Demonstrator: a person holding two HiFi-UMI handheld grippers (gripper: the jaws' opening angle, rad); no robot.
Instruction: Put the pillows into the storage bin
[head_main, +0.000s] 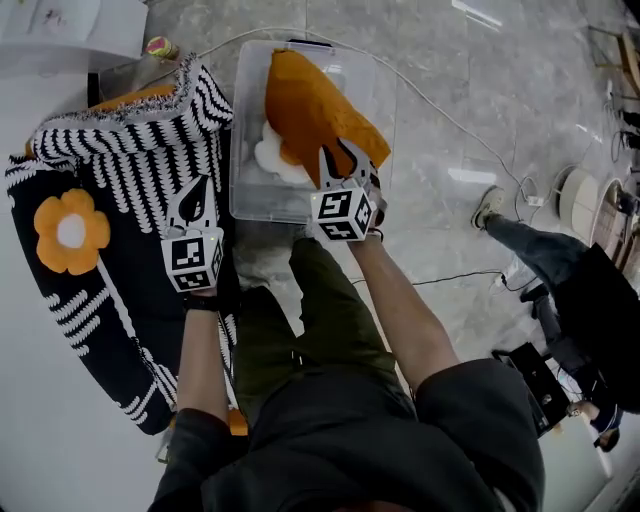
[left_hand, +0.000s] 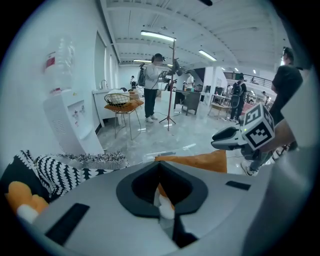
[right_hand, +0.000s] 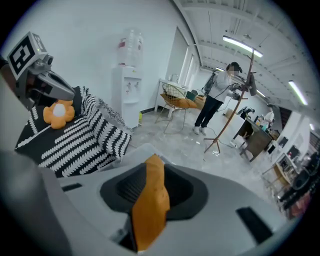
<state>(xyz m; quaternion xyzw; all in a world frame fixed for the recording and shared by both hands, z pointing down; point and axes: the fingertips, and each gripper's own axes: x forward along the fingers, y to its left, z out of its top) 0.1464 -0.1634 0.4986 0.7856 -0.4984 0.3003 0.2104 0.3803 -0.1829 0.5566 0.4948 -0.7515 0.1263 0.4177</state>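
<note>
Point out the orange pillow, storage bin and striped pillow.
orange pillow (head_main: 310, 105), head view, middle of fabric.
storage bin (head_main: 246, 198), head view, clear left wall.
striped pillow (head_main: 150, 150), head view, striped top.

Left gripper (left_hand: 161, 197): jaws nearly together, thin slit between showing orange and white. Beyond: orange pillow (left_hand: 200, 161), right gripper (left_hand: 217, 142) just above its right end; black-and-white striped pillow (left_hand: 65, 172) at left, water dispenser (left_hand: 67, 125) behind it.

Both forearms (head_main: 400, 300) reach up from lower centre, angled downward. Left gripper (head_main: 193, 192), centre left, has jaws nearly together; right gripper (head_main: 338, 153), upper centre, pinches the pillow (head_main: 305, 100)
</note>
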